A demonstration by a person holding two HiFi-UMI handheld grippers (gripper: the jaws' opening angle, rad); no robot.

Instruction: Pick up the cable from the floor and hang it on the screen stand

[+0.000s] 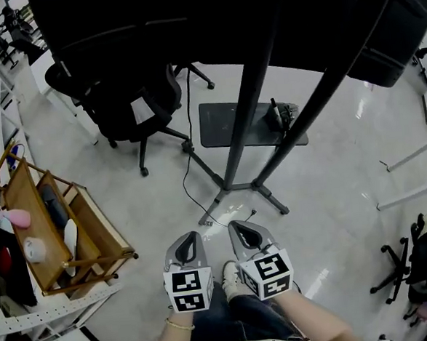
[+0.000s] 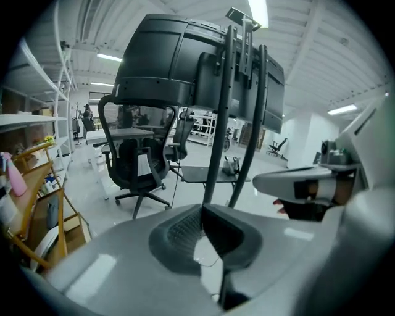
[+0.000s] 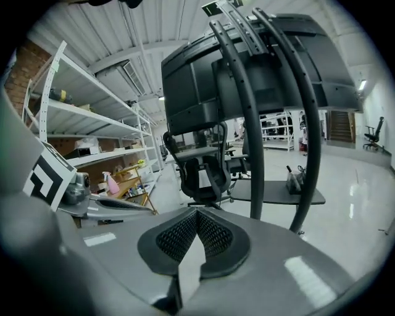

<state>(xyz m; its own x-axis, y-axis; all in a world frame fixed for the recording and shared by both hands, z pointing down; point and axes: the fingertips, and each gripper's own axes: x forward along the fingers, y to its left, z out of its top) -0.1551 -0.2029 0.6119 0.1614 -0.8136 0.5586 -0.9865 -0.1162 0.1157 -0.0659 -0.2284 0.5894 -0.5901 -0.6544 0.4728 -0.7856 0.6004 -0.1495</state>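
Note:
A thin black cable (image 1: pixel 187 177) lies on the pale floor; it runs from beside the office chair down to the front foot of the screen stand (image 1: pixel 247 105). The stand's two black poles carry a big dark screen (image 1: pixel 188 22). Both grippers hang side by side just short of the stand's feet. My left gripper (image 1: pixel 190 238) is shut and holds nothing, its pads meeting in the left gripper view (image 2: pixel 202 208). My right gripper (image 1: pixel 240 227) is likewise shut and empty (image 3: pixel 197 211). The cable (image 2: pixel 175 185) shows ahead, to the left of the stand's poles (image 2: pixel 215 154) (image 3: pixel 252 154).
A black office chair (image 1: pixel 132 99) stands left of the stand. A dark floor plate (image 1: pixel 232 125) with a small black object (image 1: pixel 282 114) lies behind the poles. A wooden cart (image 1: pixel 57 228) with bottles is at the left by white shelving. More chairs (image 1: pixel 409 262) stand at the lower right.

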